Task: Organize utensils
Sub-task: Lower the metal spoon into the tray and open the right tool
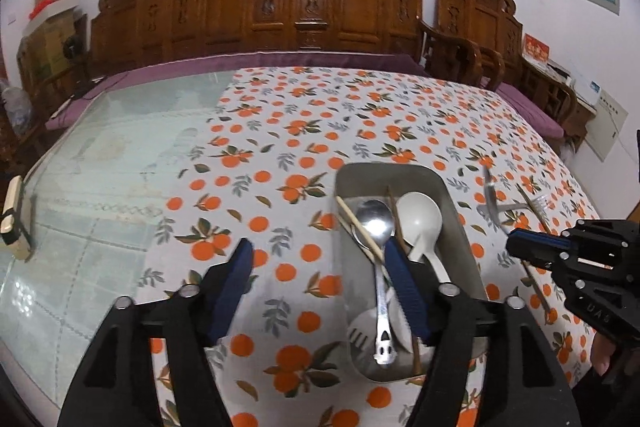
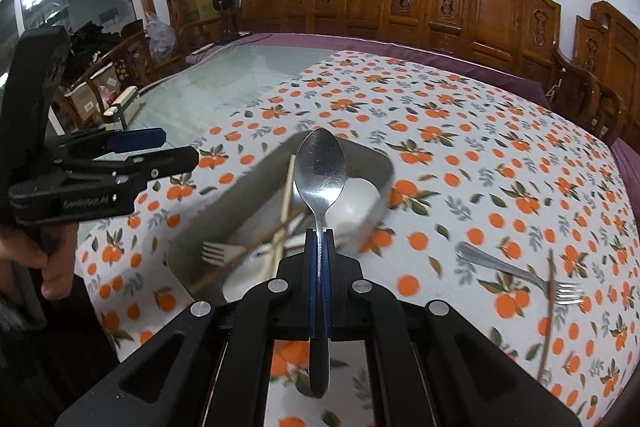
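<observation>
A grey metal tray (image 1: 456, 211) on the orange-print tablecloth holds a metal spoon (image 1: 374, 223), a white spoon (image 1: 420, 215), chopsticks (image 1: 358, 229) and a white slotted utensil (image 1: 360, 335). My left gripper (image 1: 318, 245) stands open and empty, its right finger over the tray, its left finger over the cloth. My right gripper (image 2: 318, 233) is shut on the handle of a metal spoon (image 2: 320, 167), which it holds above the tray (image 2: 224, 203). A fork (image 2: 216, 253) and chopsticks (image 2: 286, 195) lie in that tray. The left gripper (image 2: 180, 147) shows open at the left.
A metal fork (image 2: 520, 275) and a loose chopstick (image 2: 548, 307) lie on the cloth right of the tray. Bare glass tabletop (image 1: 100, 187) spreads to the left, with a small cream box (image 1: 14, 219) at its edge. Carved wooden chairs (image 1: 300, 7) line the far side.
</observation>
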Demonstrator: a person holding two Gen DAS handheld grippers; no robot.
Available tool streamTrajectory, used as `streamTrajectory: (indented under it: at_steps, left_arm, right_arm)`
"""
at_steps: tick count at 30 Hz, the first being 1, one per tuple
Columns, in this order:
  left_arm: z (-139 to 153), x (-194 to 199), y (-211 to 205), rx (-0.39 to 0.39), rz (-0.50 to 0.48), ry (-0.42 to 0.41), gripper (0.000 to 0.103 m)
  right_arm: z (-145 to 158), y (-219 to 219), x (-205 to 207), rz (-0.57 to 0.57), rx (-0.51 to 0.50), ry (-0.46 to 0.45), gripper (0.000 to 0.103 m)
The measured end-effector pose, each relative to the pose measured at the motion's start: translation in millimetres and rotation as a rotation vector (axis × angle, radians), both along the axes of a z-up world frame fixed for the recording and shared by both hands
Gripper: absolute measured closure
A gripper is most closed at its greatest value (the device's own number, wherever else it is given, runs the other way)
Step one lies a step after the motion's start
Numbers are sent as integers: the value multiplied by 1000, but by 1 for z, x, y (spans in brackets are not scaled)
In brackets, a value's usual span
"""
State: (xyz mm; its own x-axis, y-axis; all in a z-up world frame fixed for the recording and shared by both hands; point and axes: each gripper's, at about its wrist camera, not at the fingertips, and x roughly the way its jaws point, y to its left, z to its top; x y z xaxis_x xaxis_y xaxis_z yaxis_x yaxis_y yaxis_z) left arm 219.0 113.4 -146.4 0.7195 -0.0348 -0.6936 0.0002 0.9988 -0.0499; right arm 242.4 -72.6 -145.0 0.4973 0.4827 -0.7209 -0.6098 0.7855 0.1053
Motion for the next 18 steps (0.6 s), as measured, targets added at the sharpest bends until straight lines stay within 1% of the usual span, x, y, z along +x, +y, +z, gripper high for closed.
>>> streamTrajectory:
  at_steps: [3, 11, 14, 18]
  left_arm:
    - [1, 1, 8, -14, 15, -3, 32]
    - [3, 2, 21, -16, 49, -8, 30]
    - [3, 2, 22, -15, 53, -5, 29]
    - [3, 3, 21, -11, 51, -9, 29]
  right_arm:
    - [0, 15, 5, 8, 11, 9, 99]
    - [-4, 45, 18, 15, 25, 18, 99]
    - [-10, 53, 25, 10, 25, 32, 99]
    - [-26, 59, 31, 6, 24, 70, 99]
